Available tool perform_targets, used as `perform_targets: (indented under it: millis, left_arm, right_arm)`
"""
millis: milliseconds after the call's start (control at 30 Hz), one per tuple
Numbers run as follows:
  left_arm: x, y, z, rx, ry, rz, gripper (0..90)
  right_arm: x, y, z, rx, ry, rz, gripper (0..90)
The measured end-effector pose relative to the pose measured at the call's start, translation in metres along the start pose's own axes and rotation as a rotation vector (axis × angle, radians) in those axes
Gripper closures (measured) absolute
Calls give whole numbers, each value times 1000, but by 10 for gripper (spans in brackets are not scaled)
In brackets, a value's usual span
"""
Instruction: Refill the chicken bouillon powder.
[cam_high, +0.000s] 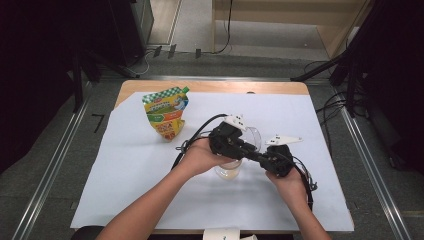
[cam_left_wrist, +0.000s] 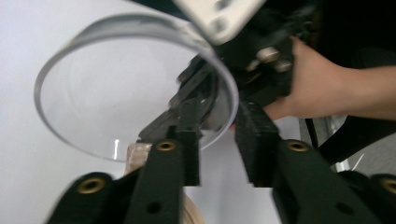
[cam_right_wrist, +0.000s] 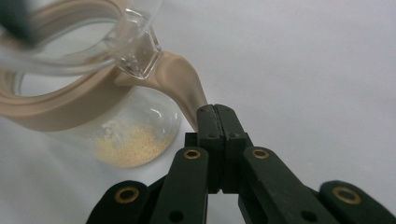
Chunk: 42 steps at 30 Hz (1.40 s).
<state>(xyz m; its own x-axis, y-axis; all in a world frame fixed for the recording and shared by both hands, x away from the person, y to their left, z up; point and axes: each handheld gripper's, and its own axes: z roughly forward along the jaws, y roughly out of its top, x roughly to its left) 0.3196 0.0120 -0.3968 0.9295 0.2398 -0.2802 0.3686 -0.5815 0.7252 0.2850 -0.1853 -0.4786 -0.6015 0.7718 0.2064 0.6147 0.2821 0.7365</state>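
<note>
I see a clear glass jar (cam_right_wrist: 135, 126) with a beige sealing ring (cam_right_wrist: 70, 109) and pale yellow grains (cam_right_wrist: 128, 147) at its bottom. Its lid (cam_left_wrist: 135, 88) is clear glass too. Both grippers, left (cam_left_wrist: 217, 144) and right (cam_right_wrist: 217, 123), are black with brass-coloured rivets. Near the bench's far left corner, a pouch (cam_high: 166, 112) shows green-and-white checks, yellow, orange and red. The sheet (cam_high: 145, 165) covering the bench is white.

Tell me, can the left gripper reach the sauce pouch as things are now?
Probably not yet. The left gripper is closed on the rim of the clear lid and must let go first. The white sheet between it and the sauce pouch lies bare, so the way looks free.
</note>
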Motion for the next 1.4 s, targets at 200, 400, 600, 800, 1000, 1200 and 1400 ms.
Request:
perform_targets:
  millis: [200, 400, 600, 800, 1000, 1200, 1400]
  left_arm:
    - [-3, 0, -13, -9, -9, 18, 563]
    - [2, -10, -34, -13, 43, -64, 525]
    - [6, -19, -47, -31, 62, -56, 557]
    - [9, -27, -67, -80, 80, -51, 605]
    - [17, -32, -81, -69, 101, -112, 564]
    - [24, -40, -100, -93, 119, -132, 503]
    - [26, -53, -126, -123, 168, -140, 441]
  right_arm:
    - [-1, -4, -20, -34, -12, -7, 875]
    - [15, -9, -41, -105, 14, -30, 638]
    - [29, -14, -47, -100, 53, -38, 588]
    - [50, -18, -47, -80, 110, -82, 569]
    - [63, -18, -43, -63, 152, -98, 554]
    - [72, -17, -37, -56, 173, -133, 544]
    - [87, -18, -27, -32, 204, -186, 534]
